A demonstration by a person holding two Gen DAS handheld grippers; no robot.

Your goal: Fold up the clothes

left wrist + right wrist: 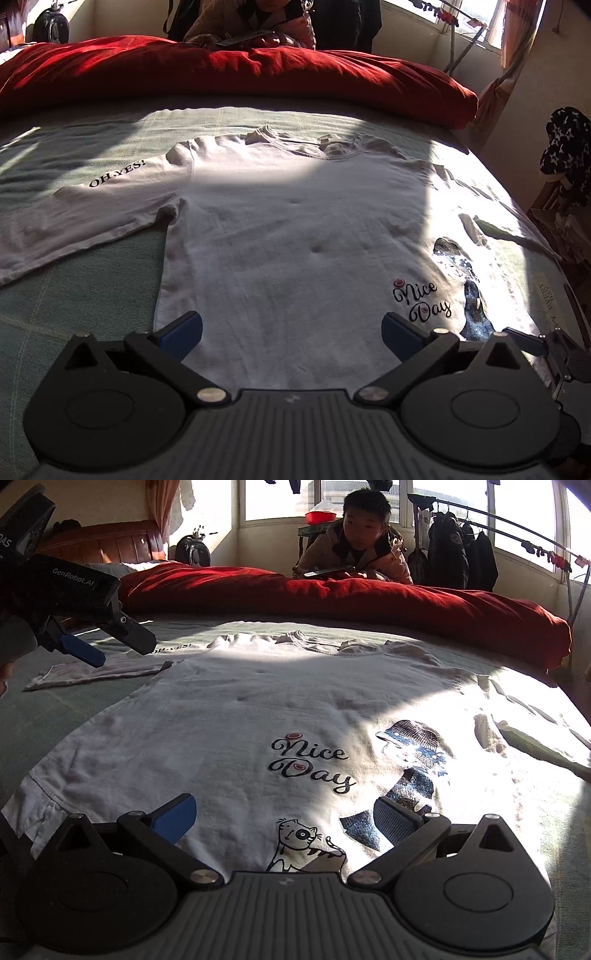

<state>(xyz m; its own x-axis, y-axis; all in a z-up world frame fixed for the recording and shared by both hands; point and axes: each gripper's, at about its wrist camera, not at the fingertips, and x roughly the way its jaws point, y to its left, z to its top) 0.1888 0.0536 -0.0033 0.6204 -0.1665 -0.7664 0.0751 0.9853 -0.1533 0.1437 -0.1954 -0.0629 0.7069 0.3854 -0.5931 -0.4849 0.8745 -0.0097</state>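
A white T-shirt [295, 221] lies flat and face up on the green bed sheet [74, 295], collar far, hem near. Its left sleeve [92, 214] reads "OH, YES!"; the front carries a "Nice Day" print [310, 760] and a cat drawing [299, 840]. My left gripper [291, 332] is open, hovering over the hem's left part with nothing between its fingers. My right gripper [286, 818] is open too, above the hem by the cat drawing. In the right wrist view the left gripper [118, 646] shows at the upper left, above the left sleeve.
A thick red duvet [258, 74] is bunched along the far side of the bed. A person [362, 542] leans on it holding a phone. A clothes rack with dark jackets [461, 550] stands by the windows. Strong sunlight washes out the shirt's right side [480, 206].
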